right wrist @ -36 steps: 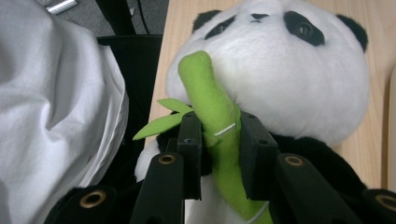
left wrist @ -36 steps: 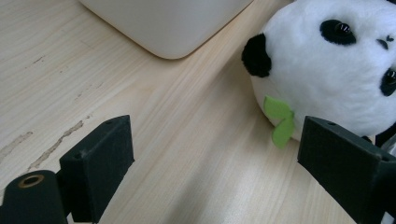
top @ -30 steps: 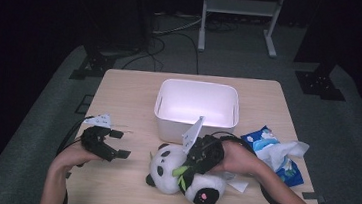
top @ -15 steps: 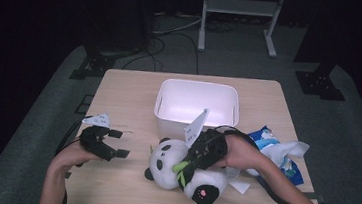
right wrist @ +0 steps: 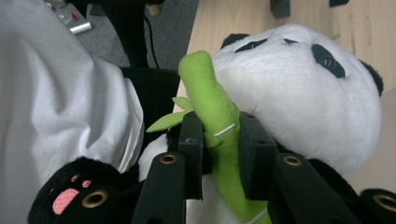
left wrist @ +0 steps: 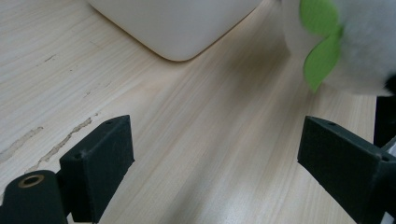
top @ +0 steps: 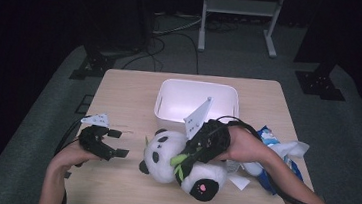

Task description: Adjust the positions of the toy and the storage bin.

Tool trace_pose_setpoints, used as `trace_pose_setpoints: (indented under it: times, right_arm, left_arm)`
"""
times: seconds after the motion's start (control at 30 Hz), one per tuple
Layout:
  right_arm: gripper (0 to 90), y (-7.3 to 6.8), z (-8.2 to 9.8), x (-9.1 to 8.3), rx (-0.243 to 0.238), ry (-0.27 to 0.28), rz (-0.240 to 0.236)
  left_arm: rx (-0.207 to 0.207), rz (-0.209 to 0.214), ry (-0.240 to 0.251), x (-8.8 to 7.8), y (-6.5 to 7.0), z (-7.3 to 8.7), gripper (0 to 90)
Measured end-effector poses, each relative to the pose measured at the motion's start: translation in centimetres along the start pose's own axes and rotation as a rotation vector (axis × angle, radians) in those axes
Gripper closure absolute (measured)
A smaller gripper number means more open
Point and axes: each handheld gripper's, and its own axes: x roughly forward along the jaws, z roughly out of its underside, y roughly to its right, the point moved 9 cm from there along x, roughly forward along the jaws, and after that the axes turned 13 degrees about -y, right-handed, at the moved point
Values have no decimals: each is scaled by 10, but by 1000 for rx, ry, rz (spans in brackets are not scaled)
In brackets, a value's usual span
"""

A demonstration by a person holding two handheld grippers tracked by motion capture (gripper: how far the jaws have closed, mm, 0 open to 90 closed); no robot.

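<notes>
On the pale wooden counter (top: pixel 120 186), the black-and-white plush panda (top: pixel 176 157) is gripped by its green felt bamboo stalk (right wrist: pixel 212 116), pinched in the right gripper (right wrist: pixel 219 140) jaws, probably for the white plastic bin (top: pixel 196 101); left gripper (left wrist: pixel 215 154) jaws spread, idle.

Left tool (top: pixel 113 143) low, jaws wide apart; right tool (right wrist: pixel 219 140) clamped, wrist angled down-left.

Wooden table (top: pixel 124 96): white bin (top: pixel 196 102), panda (top: pixel 173 159), blue packet (top: pixel 277 154)

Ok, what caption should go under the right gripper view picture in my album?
Right hand-held gripper pinching the plush panda by its green bamboo stalk.
</notes>
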Motion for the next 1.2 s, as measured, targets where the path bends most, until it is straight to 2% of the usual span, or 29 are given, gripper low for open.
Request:
trace_pose_setpoints:
  times: [0.1,0.23,0.63,1.0,1.2]
  right_arm:
    - [729,-1,-4,-9,0,23,-5]
    - [728,-2,-9,-23,-14,29,18]
    - [728,5,-17,-59,-18,41,74]
    - [728,25,-14,-86,8,46,119]
    - [728,39,-12,-95,29,51,131]
  left_arm:
    - [-2,-1,0,0,-1,1,93]
    - [-6,1,4,0,-2,1,93]
    - [-19,5,14,-3,-6,3,93]
    - [-27,5,15,-4,-8,6,93]
    - [-36,12,20,-3,-11,9,93]
